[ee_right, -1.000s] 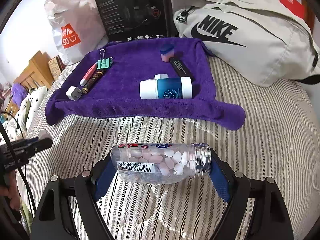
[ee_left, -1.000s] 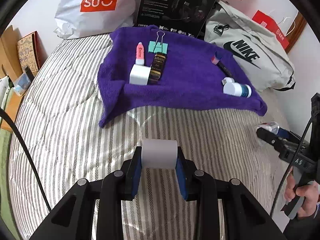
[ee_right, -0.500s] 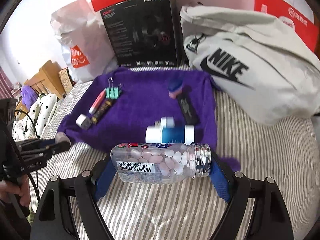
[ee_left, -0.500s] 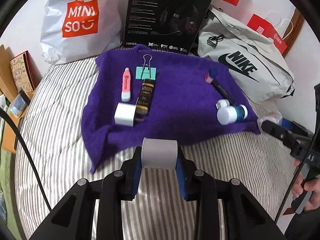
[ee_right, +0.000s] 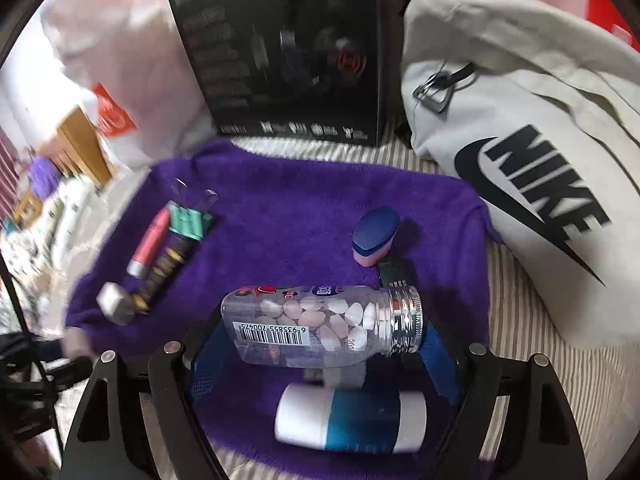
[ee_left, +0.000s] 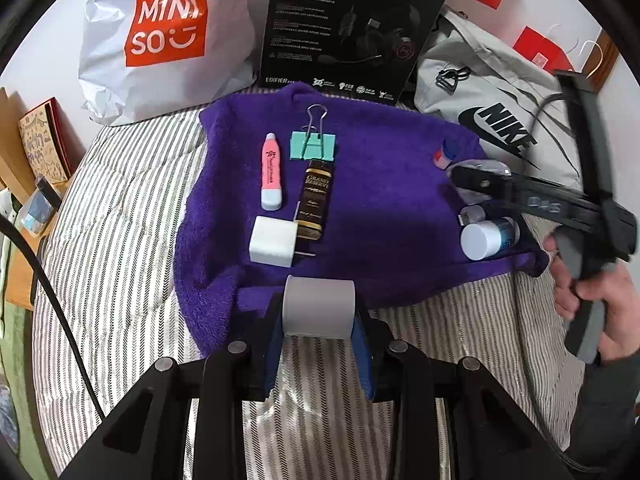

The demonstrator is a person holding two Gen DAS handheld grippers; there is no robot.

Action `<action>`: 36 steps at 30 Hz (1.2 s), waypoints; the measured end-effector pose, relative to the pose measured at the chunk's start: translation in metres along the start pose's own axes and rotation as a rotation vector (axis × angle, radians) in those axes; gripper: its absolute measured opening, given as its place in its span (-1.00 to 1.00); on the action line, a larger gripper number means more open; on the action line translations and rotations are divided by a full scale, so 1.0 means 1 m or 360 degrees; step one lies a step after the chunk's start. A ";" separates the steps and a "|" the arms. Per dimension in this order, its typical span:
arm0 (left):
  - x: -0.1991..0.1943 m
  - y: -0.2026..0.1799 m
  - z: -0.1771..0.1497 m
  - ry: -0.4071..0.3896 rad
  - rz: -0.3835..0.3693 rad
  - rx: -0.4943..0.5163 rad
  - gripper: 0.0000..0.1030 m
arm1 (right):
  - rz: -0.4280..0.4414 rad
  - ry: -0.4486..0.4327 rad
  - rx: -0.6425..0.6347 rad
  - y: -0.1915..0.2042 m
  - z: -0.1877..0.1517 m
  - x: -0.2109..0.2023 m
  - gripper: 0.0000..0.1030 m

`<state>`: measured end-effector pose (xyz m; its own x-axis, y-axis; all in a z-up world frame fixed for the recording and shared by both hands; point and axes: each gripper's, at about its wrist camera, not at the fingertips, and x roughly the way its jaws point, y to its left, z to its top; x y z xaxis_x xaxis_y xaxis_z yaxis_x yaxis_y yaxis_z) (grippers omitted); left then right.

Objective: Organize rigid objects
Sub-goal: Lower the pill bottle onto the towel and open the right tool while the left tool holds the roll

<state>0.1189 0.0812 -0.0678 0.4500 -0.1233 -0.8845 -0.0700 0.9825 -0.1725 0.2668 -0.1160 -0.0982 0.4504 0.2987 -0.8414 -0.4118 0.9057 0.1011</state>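
My left gripper [ee_left: 318, 320] is shut on a grey cylinder [ee_left: 319, 306], held at the near edge of the purple towel [ee_left: 384, 200]. On the towel's left lie a pink tube [ee_left: 272, 170], a teal binder clip [ee_left: 313, 145], a dark brown bar [ee_left: 315, 200] and a white charger cube [ee_left: 273, 241]. My right gripper [ee_right: 320, 344] is shut on a clear pill bottle [ee_right: 320, 324], lying sideways, above the towel's [ee_right: 300, 208] right part. Under it lies a white and blue bottle [ee_right: 352, 418]. Beyond it sit a blue and pink cap-shaped piece [ee_right: 374, 240] and a black stick [ee_right: 394, 272].
A striped bed cover [ee_left: 120, 220] spreads under the towel. Behind stand a white Miniso bag [ee_left: 160, 40], a black headset box [ee_left: 352, 24] and a grey Nike bag [ee_right: 520, 160]. A hand [ee_left: 600, 312] holds the right gripper's handle at the right edge.
Both grippers have moved forward toward the towel with their loads. The right one, earlier over the bedspread, now hovers over the towel past the white and blue bottle.
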 end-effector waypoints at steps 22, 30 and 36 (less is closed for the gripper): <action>-0.003 0.006 0.002 -0.0014 -0.0062 0.0012 -0.42 | -0.0036 0.0135 -0.0149 0.025 -0.007 0.040 0.58; -0.007 0.004 0.002 -0.0011 -0.0040 0.0016 -0.42 | -0.0019 0.0149 -0.0191 0.026 -0.006 0.039 0.58; -0.006 0.006 0.003 -0.0013 -0.0069 0.0000 -0.43 | -0.0017 0.0191 -0.0195 0.024 -0.007 0.036 0.58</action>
<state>0.1188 0.0882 -0.0621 0.4602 -0.1646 -0.8724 -0.0504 0.9762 -0.2108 0.2676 -0.0861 -0.1295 0.3604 0.2444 -0.9002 -0.5042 0.8630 0.0324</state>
